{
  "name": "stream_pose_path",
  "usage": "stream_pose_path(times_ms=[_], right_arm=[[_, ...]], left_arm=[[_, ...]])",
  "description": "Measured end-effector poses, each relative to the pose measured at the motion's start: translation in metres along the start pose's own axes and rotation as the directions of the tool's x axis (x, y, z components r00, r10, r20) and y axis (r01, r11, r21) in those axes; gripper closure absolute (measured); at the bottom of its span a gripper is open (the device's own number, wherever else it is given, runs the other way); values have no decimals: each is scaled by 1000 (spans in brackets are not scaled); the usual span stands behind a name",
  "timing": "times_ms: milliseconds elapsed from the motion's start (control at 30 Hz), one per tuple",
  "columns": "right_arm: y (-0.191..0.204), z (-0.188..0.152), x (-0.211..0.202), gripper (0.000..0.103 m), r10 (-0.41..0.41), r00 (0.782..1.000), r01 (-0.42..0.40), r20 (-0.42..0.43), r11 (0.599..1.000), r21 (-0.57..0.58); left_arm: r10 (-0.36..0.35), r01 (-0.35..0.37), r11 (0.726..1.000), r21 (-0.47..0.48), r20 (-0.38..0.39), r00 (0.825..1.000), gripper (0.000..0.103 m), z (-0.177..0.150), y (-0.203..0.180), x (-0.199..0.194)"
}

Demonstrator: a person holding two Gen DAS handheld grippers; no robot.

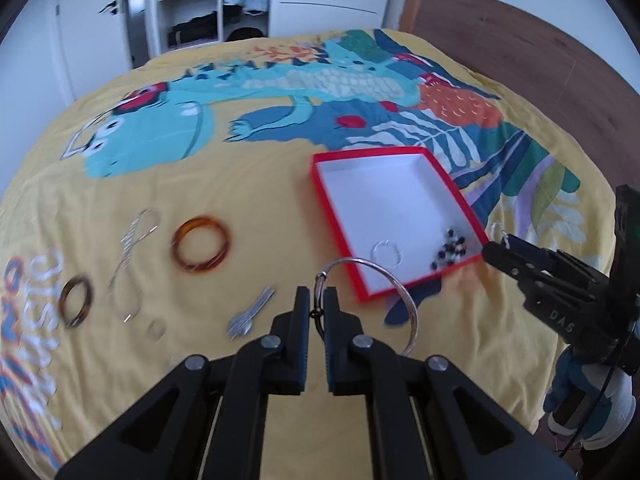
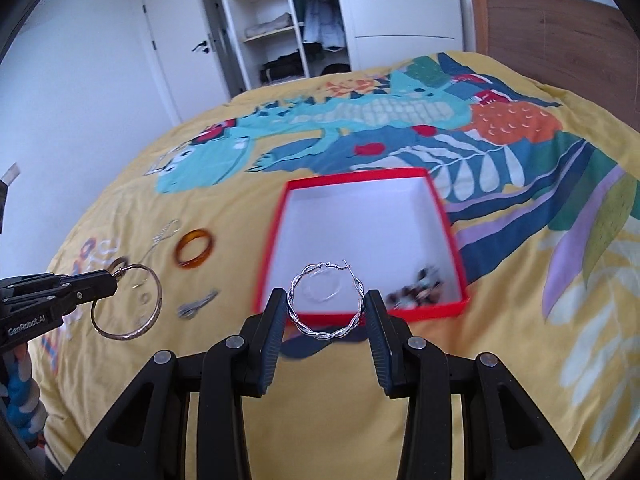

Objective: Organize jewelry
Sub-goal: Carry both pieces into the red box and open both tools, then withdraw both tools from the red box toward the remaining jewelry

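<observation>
A red box (image 1: 448, 168) with a white inside lies on the yellow bedspread; it holds a thin silver ring (image 1: 386, 254) and dark beads (image 1: 450, 250). My left gripper (image 1: 316, 300) is shut on a thin metal bangle (image 1: 408, 300), held above the bed near the box's front corner; it also shows in the right wrist view (image 2: 154, 308). My right gripper (image 2: 326, 300) is shut on a twisted silver hoop earring (image 2: 324, 334), held just before the box's (image 2: 276, 216) near edge.
On the bedspread left of the box lie an amber bangle (image 1: 200, 249), a brown ring (image 1: 76, 300), a silver chain (image 1: 130, 248), a silver clip (image 1: 250, 314) and a small clear ring (image 1: 156, 328). A wardrobe (image 1: 192, 4) and wooden headboard (image 1: 540, 60) stand behind.
</observation>
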State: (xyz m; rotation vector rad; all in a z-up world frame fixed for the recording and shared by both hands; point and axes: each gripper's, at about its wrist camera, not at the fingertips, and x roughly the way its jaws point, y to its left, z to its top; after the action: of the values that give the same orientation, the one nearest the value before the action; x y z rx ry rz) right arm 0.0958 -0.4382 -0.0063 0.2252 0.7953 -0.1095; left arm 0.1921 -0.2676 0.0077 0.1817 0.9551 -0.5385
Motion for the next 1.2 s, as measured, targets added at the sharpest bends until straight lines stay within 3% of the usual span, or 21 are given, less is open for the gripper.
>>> stream_pose_path(times_ms=[300,633,833,1000,1100,1200], right_arm=[[-56,21,89,64,-50,995,49,-83,999,-17],[-66,24,132,64,-53,989,42,-140,996,-80],[-60,23,136,63,-68,987,49,-148,991,-124],[-60,23,130,63,-79,983,59,-165,991,-121],[-62,23,124,60,-86,982,67,-170,991,-113],[-63,24,110,59,-89,983,74,-163,993,-95]], left_arm=[[33,-28,997,78,-59,998,97,50,-49,110],[100,-92,993,75,-111,989,97,60,-48,170],[116,-107,991,75,-118,986,96,57,-48,178],[83,-77,996,46,-121,989,94,60,-43,170],[51,-48,998,37,-100,994,77,60,-42,154],[16,-15,1000,16,-73,997,77,60,-40,130]])
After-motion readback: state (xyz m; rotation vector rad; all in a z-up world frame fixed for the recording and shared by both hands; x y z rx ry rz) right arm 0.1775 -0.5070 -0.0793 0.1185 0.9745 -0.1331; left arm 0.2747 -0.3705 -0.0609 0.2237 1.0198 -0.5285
